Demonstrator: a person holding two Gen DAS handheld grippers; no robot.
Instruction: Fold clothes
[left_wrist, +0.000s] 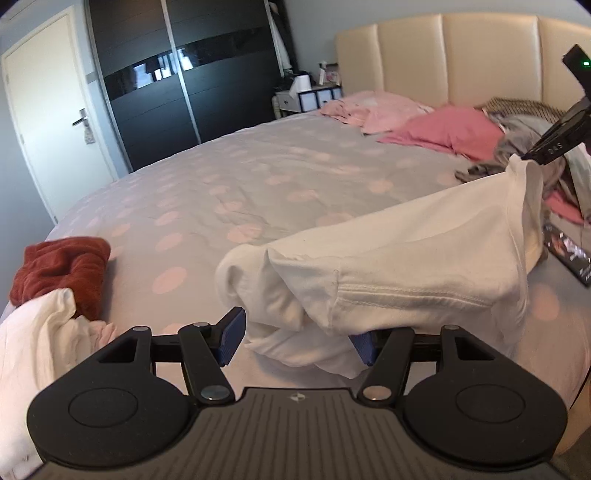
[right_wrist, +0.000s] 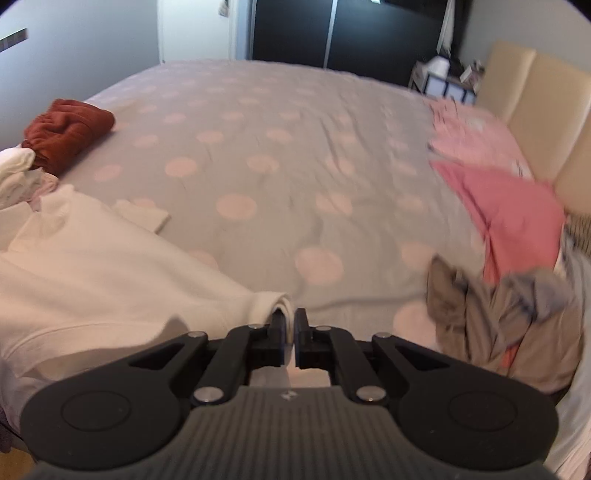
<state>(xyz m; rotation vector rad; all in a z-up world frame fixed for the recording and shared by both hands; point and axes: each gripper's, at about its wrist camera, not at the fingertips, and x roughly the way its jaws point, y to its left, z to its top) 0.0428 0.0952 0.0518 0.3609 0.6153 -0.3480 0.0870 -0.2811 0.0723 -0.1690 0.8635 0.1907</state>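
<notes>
On the bed (left_wrist: 258, 177), over a grey cover with pale pink dots, a white T-shirt (left_wrist: 406, 266) stretches between the two grippers. The right gripper (right_wrist: 290, 325) has its jaws clenched on a bunched edge of the white T-shirt (right_wrist: 110, 266), a thin roll of cloth pinched between the two black fingers; in the left wrist view the same right gripper (left_wrist: 532, 157) shows at the upper right, lifting one corner of the shirt off the cover. The left gripper (left_wrist: 299, 338) has its jaws released and standing wide: the other end of the shirt sags between the blue pads (left_wrist: 232, 336), and the left pad stands clear of the cloth, while the right pad is mostly hidden behind a fold, so I cannot tell whether it touches.

At the left edge of the bed lies a rust-red garment (left_wrist: 62, 269), touching a crumpled white cloth (left_wrist: 33, 332) just beside it. Near the cream headboard (left_wrist: 461, 55) lie a pale pink garment (left_wrist: 376, 110) and a deeper pink garment (left_wrist: 450, 131), and beside those a heap of grey and beige clothes (right_wrist: 509, 325). Beyond the bed stand a dark wardrobe (left_wrist: 184, 85) and a white door (left_wrist: 48, 110).
</notes>
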